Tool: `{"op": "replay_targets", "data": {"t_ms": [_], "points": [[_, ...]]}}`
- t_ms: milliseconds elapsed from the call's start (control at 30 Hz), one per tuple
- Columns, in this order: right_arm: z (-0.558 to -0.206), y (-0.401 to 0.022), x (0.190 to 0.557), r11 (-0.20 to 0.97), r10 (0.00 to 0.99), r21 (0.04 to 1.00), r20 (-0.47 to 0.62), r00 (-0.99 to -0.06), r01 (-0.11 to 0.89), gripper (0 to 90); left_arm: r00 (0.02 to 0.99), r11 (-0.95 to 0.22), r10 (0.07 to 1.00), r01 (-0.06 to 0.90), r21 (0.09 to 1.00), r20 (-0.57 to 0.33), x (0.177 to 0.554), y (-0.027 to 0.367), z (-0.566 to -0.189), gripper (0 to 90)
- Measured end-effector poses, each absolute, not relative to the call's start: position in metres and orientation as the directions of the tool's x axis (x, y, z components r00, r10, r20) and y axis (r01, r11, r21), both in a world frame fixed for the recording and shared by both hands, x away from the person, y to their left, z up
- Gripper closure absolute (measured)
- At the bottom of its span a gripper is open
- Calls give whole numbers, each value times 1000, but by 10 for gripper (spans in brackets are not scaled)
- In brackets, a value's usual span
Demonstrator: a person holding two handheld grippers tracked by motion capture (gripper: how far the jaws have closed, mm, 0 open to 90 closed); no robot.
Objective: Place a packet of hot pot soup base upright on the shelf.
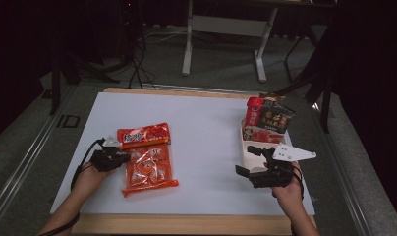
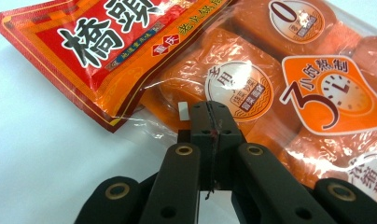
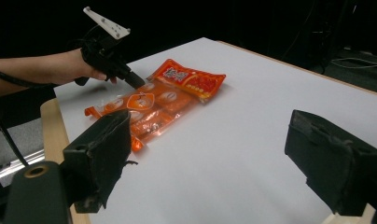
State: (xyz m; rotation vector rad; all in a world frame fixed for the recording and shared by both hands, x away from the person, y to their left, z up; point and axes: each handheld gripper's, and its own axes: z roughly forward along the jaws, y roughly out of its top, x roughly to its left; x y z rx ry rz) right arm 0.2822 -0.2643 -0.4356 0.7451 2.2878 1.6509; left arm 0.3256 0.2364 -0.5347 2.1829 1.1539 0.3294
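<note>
Left gripper (image 2: 210, 116) is seen with jaws pressed together, tips clamped on the clear edge of the orange snack bag (image 2: 289, 88); a thin fold of the plastic appears caught between the pads. The orange bag (image 1: 150, 171) is laid flat on the white table (image 1: 206, 123), toward the left edge and nearer the front edge. A red packet (image 1: 143, 134) is placed just behind it, overlapping its far end; in the left gripper view the red packet (image 2: 93, 51) is seen lying over the top of the orange bag. Left gripper (image 1: 119, 156) is held at the orange bag's left side. Right gripper (image 1: 245, 160) is held near the front right corner, jaws wide apart, nothing between them; in its own view the two black pads (image 3: 333, 163) are spread with bare table between. A white box (image 1: 250, 145) of packets is set at the right edge, just behind the right gripper.
</note>
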Motion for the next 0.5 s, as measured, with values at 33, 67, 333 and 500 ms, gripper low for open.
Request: {"op": "replay_targets", "data": {"t_ms": [33, 67, 333, 500], "points": [[-436, -264, 282, 240, 521, 933, 111, -847, 269, 145, 590, -415, 804, 646, 641, -74, 327, 233, -535, 899], [-436, -264, 282, 242, 520, 932, 109, -847, 268, 145, 596, -420, 800, 642, 642, -73, 328, 229, -535, 899], [-436, -266, 282, 239, 521, 933, 112, -846, 271, 145, 652, -472, 755, 607, 639, -62, 336, 195, -534, 899], [-436, -266, 282, 236, 518, 934, 113, -848, 269, 145, 674, -487, 735, 595, 639, -67, 339, 178, -533, 899]]}}
